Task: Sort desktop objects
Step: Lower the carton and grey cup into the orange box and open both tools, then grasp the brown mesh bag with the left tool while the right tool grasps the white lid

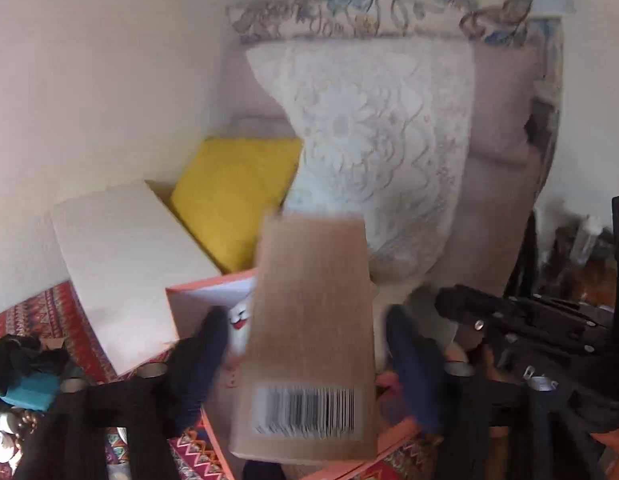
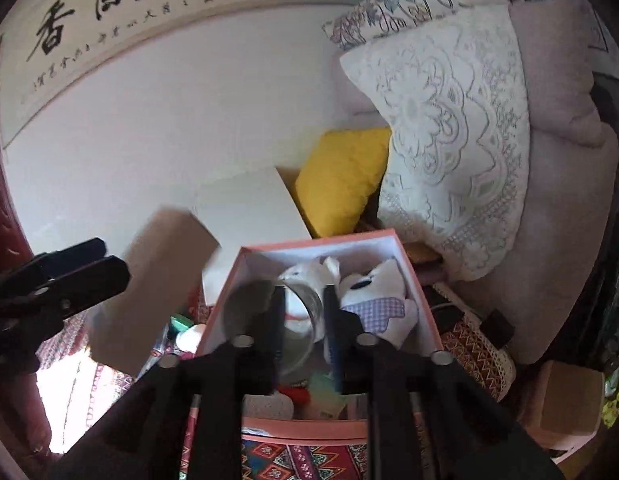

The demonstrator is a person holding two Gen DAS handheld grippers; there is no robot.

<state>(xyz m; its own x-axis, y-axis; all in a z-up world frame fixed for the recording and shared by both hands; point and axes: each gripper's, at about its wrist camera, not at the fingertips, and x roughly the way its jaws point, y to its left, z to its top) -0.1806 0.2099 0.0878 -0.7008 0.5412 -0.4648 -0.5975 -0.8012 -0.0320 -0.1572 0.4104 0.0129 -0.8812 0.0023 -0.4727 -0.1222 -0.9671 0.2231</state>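
While the left gripper (image 1: 305, 356) pinches the cardboard box (image 1: 309, 332) upright (barcode end nearest), the pink box (image 2: 405, 264) lies at two o'clock, where the right gripper (image 2: 301, 312) fingers already clamp a glass jar (image 2: 305, 312).

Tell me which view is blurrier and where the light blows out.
Left wrist view: motion-smeared throughout, worst on the brown carton and its barcode. Right wrist view: sharper on the pink box; a washed-out bright patch lower left; strong fisheye bending of the wall scroll.
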